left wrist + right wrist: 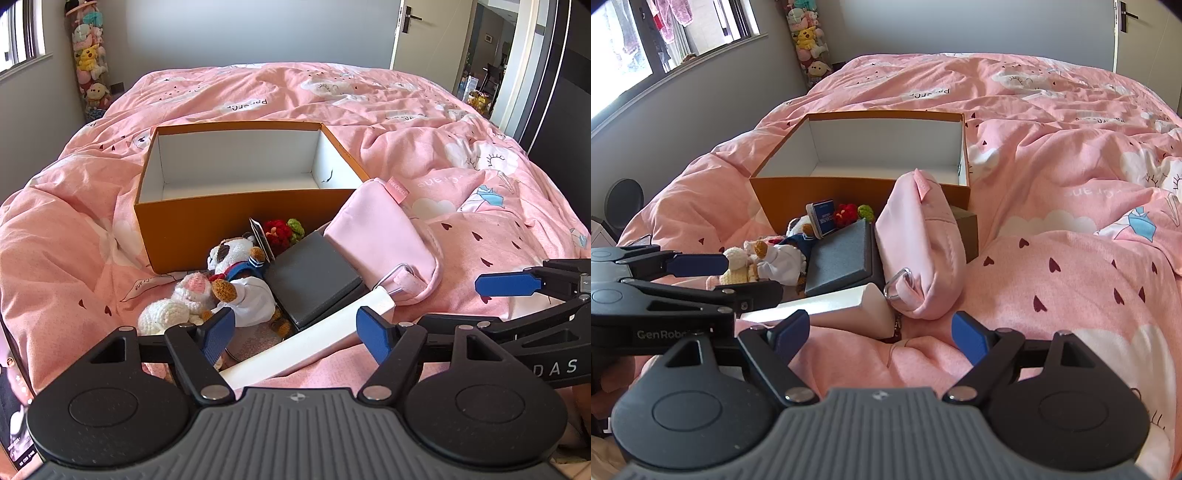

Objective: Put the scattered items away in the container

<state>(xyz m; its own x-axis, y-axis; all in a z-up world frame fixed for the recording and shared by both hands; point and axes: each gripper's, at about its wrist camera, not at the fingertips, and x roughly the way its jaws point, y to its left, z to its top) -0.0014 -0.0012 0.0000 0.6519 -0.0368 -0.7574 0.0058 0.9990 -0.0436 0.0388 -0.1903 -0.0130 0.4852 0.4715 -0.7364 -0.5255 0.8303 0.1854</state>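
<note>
A rumpled pink duvet (424,122) printed with clouds and hearts covers the bed, while a tall column of plush toys (809,40) stands in the corner beside a sunlit window (639,40), a white door (413,33) ajar opposite.

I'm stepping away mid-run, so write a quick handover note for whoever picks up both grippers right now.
Left gripper: open, holding nothing, above the near end of the pile.
Right gripper: open, empty, over bare duvet near the pink pouch.
Orange box: on the bed, open, nothing visible inside.
Done: nothing packed yet.
Left: everything piled against the box's near side: pink pouch, grey box, long white box, sailor plush, white crochet toy, red crochet toy, small blue card box.
</note>
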